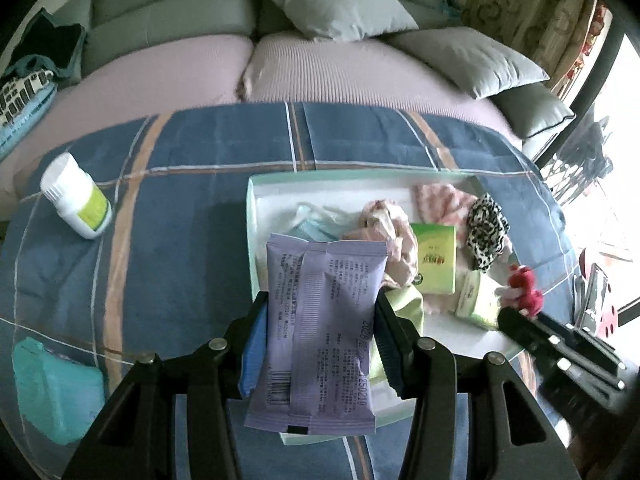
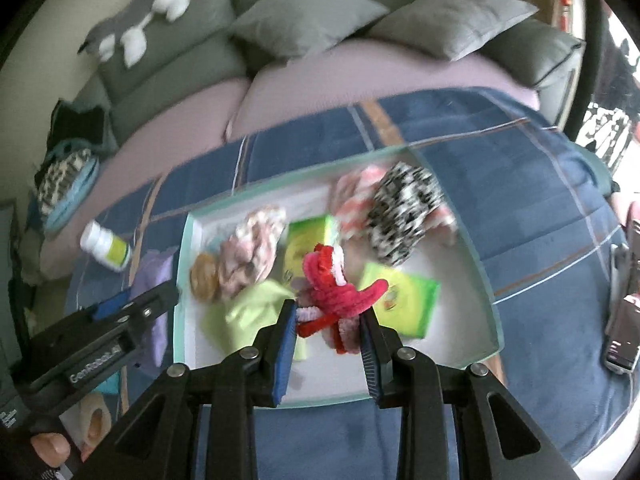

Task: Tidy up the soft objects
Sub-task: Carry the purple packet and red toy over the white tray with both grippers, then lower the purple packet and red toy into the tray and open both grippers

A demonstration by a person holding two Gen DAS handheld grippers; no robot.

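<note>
My left gripper (image 1: 320,312) is shut on a purple wipes packet (image 1: 320,320) and holds it over the near-left edge of the pale green tray (image 1: 250,216). My right gripper (image 2: 330,320) is shut on a red and pink pipe-cleaner toy (image 2: 332,280) above the tray (image 2: 480,280); it also shows in the left wrist view (image 1: 524,284). In the tray lie a leopard scrunchie (image 1: 488,228), pink striped cloth (image 1: 440,200), a pink scrunchie (image 1: 388,232), green tissue packs (image 1: 436,256), a face mask (image 1: 312,224) and a light green cloth (image 2: 248,308).
A white pill bottle (image 1: 76,196) lies on the blue plaid blanket (image 1: 180,200) at the left. A teal pouch (image 1: 52,392) sits near left. A stapler-like metal item (image 2: 624,320) lies at the right. Grey cushions (image 1: 336,0) and a sofa are behind.
</note>
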